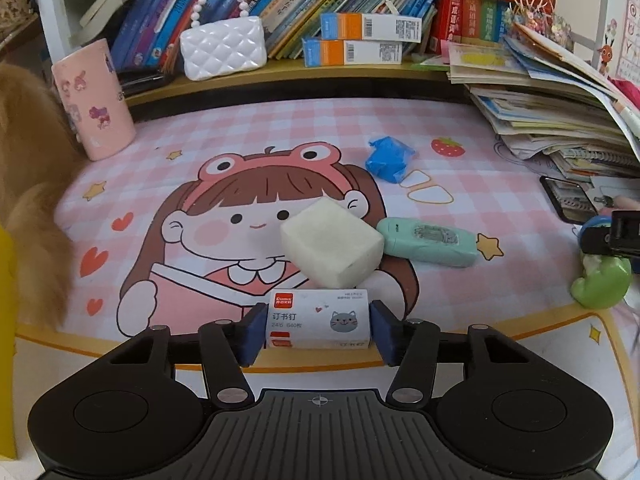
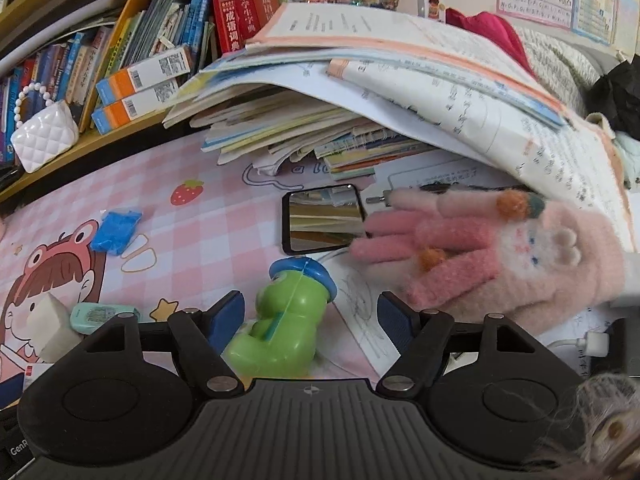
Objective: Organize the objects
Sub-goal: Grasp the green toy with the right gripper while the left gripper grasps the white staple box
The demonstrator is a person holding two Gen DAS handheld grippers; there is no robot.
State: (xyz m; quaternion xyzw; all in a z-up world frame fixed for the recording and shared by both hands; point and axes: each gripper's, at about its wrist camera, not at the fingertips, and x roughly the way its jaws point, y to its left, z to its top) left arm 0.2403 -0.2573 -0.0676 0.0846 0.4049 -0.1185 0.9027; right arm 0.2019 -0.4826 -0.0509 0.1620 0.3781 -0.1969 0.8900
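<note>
My left gripper (image 1: 318, 320) is shut on a small white staple box (image 1: 318, 318) with a grey cat on it; both blue pads press its short sides at the near edge of the pink cartoon desk mat (image 1: 240, 128). A white foam block (image 1: 332, 240) lies just beyond the box, with a mint correction tape (image 1: 430, 242) to its right. My right gripper (image 2: 310, 312) stands open around a green frog toy (image 2: 284, 320) with a blue cap. The toy sits nearer the left finger, and a gap shows on the right side.
A pink fuzzy glove (image 2: 500, 256) lies right of the frog, and a black phone (image 2: 324, 218) behind it. A blue packet (image 1: 390, 158), a pink cup (image 1: 94, 100) and a white quilted purse (image 1: 222, 46) stand further back. Stacked books (image 2: 360, 120) overhang the right side.
</note>
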